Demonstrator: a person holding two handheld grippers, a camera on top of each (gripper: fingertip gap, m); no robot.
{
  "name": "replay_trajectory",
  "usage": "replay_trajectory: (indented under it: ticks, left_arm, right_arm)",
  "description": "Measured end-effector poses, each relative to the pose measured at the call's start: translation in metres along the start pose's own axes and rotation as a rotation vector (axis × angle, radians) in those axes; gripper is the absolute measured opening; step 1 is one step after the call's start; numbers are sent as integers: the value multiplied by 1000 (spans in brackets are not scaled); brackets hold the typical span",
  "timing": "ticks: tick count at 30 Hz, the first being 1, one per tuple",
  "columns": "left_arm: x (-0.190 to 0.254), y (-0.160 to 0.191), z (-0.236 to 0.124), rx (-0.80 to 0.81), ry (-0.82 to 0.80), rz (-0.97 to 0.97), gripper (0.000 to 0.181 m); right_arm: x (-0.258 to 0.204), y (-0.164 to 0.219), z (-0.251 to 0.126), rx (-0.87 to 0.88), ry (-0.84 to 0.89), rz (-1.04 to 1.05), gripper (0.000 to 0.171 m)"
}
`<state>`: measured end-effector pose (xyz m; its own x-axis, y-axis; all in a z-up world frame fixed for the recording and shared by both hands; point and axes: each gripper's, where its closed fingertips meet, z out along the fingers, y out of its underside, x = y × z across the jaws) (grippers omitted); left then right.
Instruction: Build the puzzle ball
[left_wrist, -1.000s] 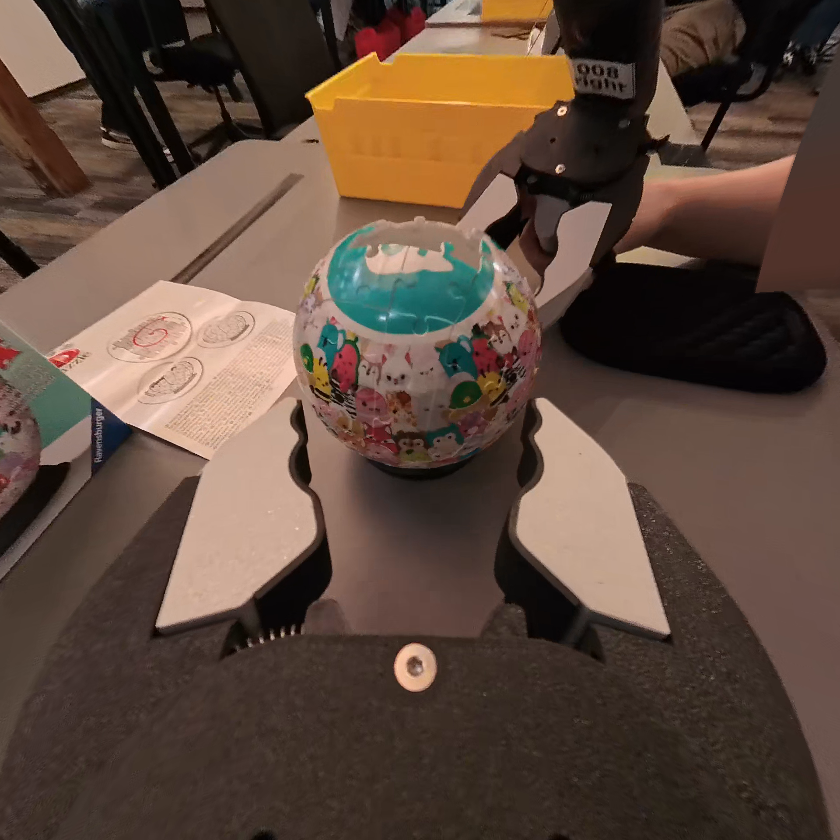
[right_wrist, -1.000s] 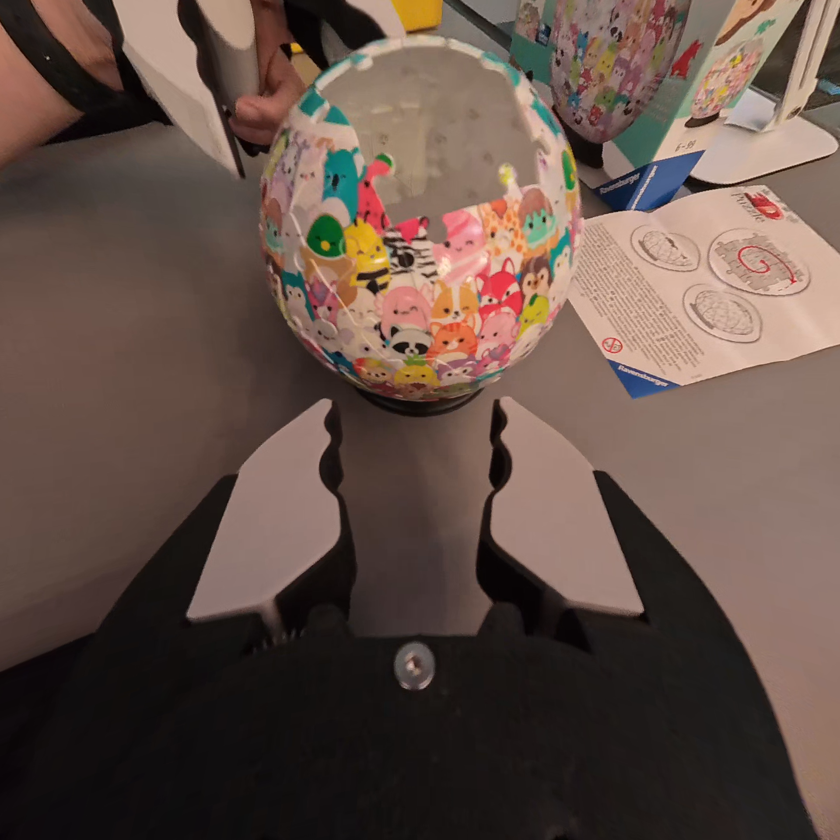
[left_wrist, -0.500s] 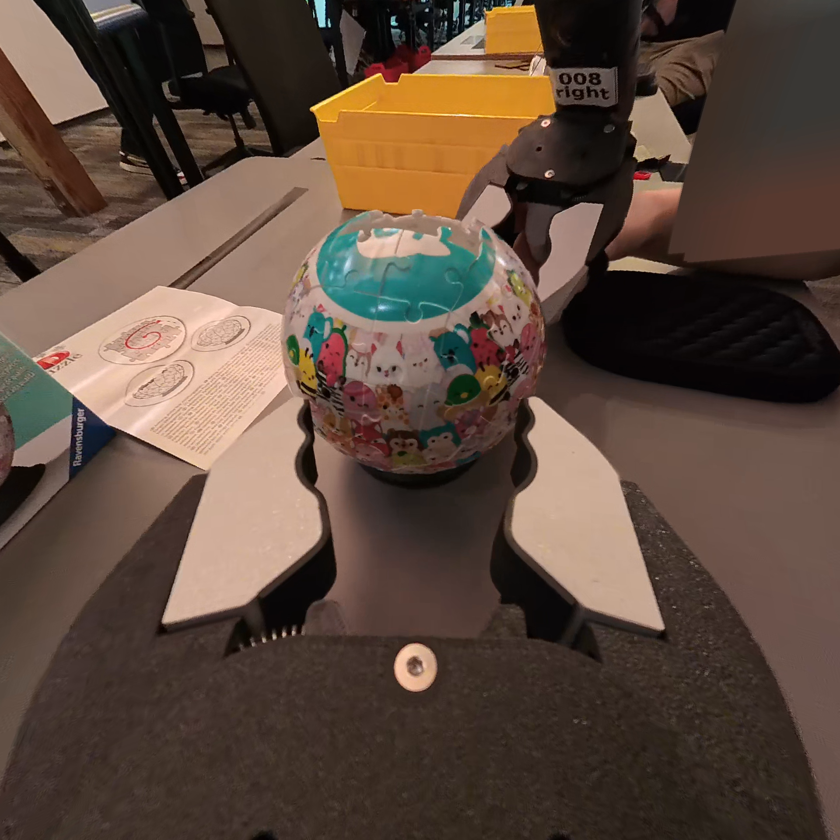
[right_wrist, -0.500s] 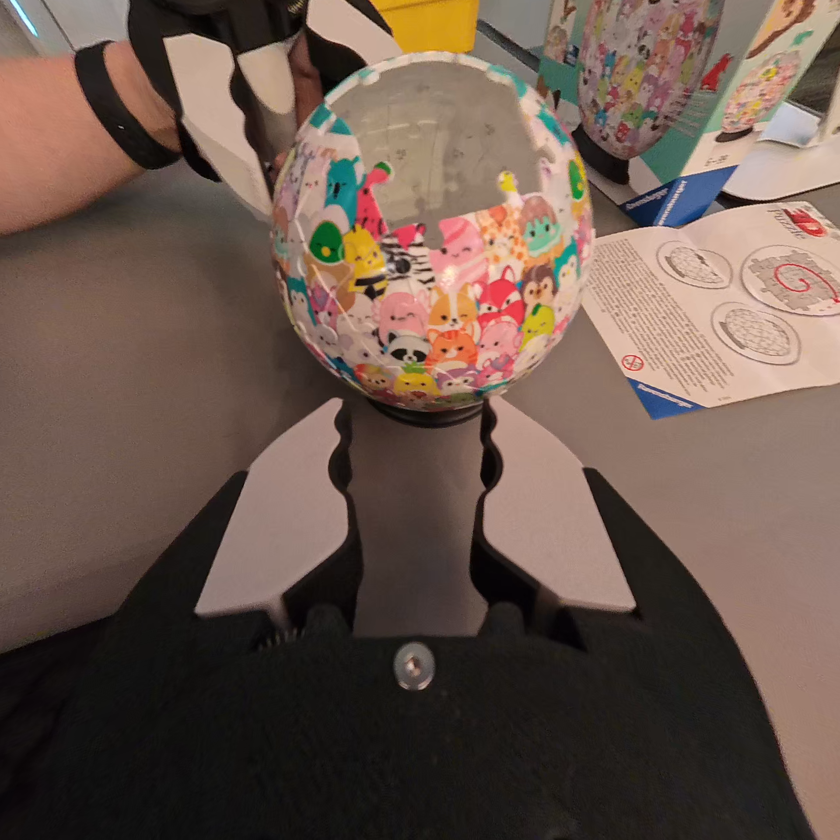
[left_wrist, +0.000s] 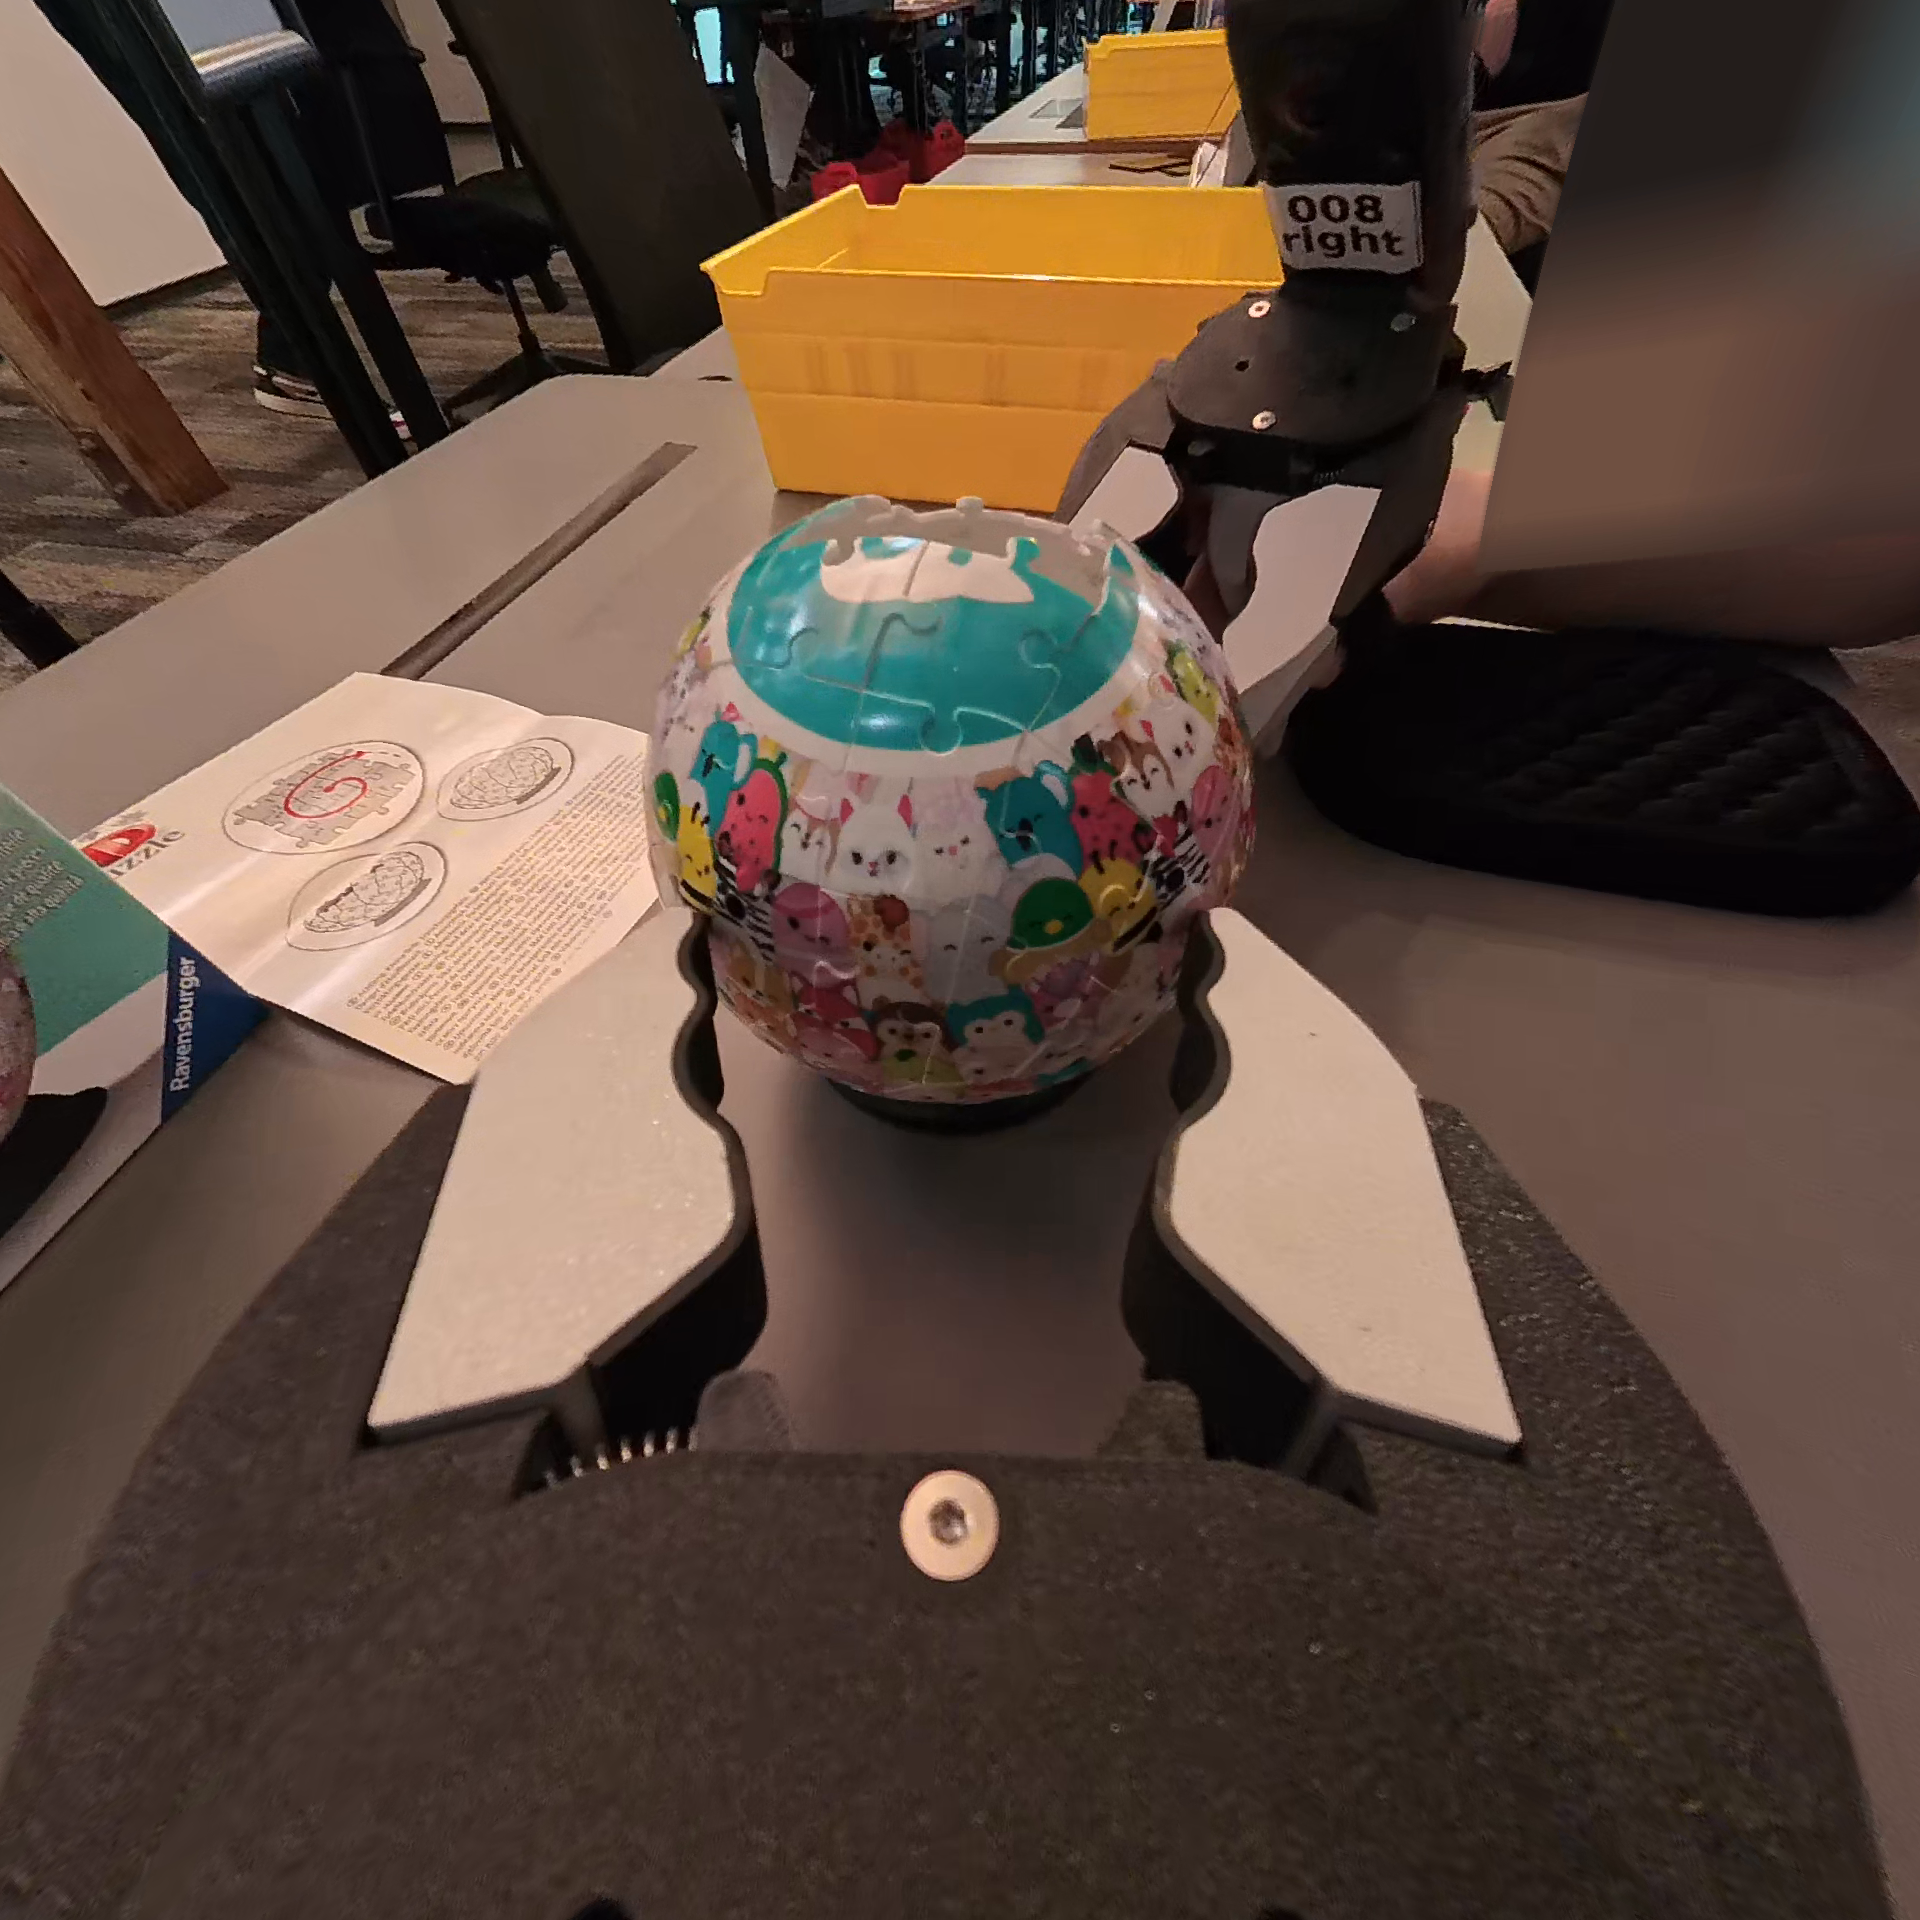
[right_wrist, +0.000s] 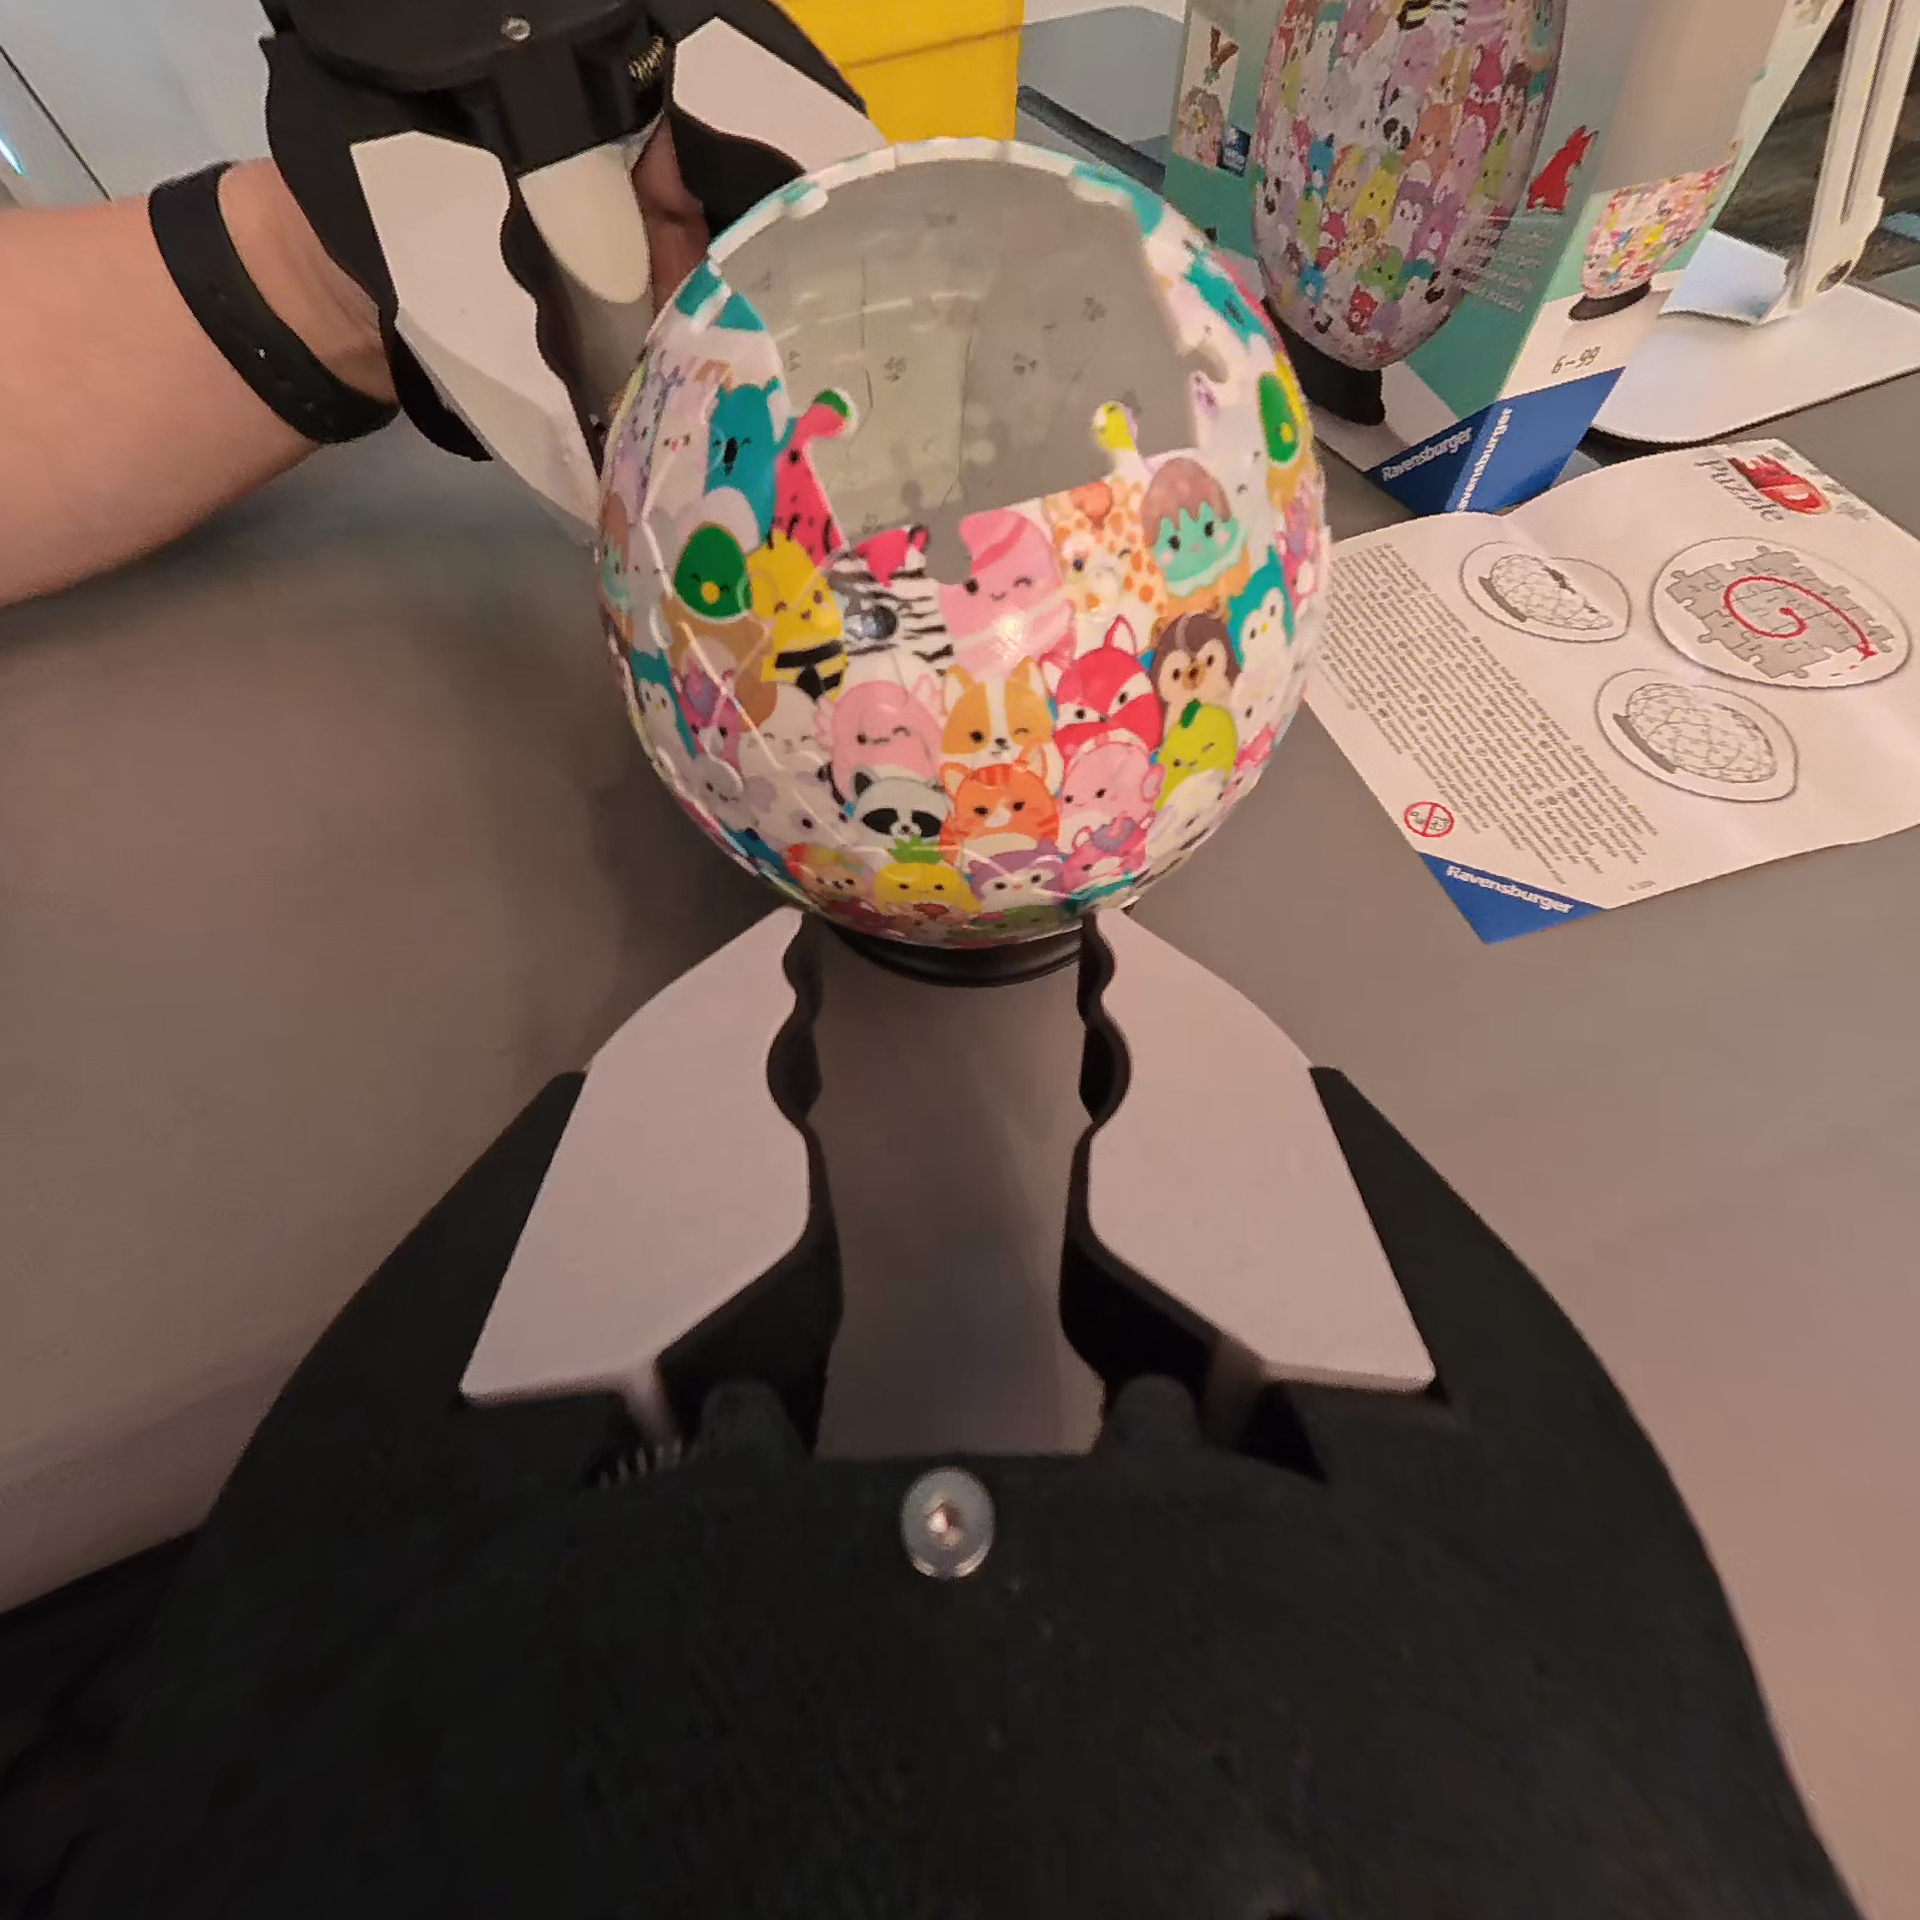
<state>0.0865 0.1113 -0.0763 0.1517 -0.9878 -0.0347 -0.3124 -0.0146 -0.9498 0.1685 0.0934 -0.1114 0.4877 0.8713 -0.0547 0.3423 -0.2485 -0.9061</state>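
The puzzle ball (left_wrist: 945, 810), covered in colourful cartoon animals with a teal cap, stands on a small black stand (left_wrist: 951, 1101) on the grey table. In the right wrist view the ball (right_wrist: 956, 675) has a large gap (right_wrist: 966, 343) in its upper side that shows the grey inside. My left gripper (left_wrist: 951, 935) is open and empty, with its fingertips flanking the ball's lower half. It also shows behind the ball in the right wrist view (right_wrist: 582, 260). My right gripper (right_wrist: 945, 935) is open and empty, tips at the stand (right_wrist: 951, 961). It also shows beyond the ball in the left wrist view (left_wrist: 1226, 582).
A yellow bin (left_wrist: 987, 343) stands behind the ball. An instruction sheet (left_wrist: 416, 862) (right_wrist: 1662, 665) and the puzzle box (left_wrist: 94, 987) (right_wrist: 1403, 208) lie to one side. A black padded mat (left_wrist: 1610, 769) lies on the other. A forearm with a black wristband (right_wrist: 239, 312) holds the left gripper.
Both grippers have moved in closer to the ball from opposite sides. The left fingertips now flank its lower half and the right tips reach the stand. The ball has not moved.
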Motion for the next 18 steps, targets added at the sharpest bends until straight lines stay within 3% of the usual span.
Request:
replay_trajectory:
  ticks: [7,11,15,18]
  left_arm:
    - [0,-1,-3,4,10,-22,83]
    - [1,-11,-21,84,-35,-56,81]
    - [3,-21,-65,171,-156,-134,73]
    - [6,-22,-118,144,-315,-157,68]
  right_arm:
    - [-5,0,-1,-16,17,-22,48]
    - [-7,-1,-3,-6,23,-47,50]
    - [-4,-11,-13,71,31,-41,52]
    - [-3,-19,-25,134,34,-51,52]
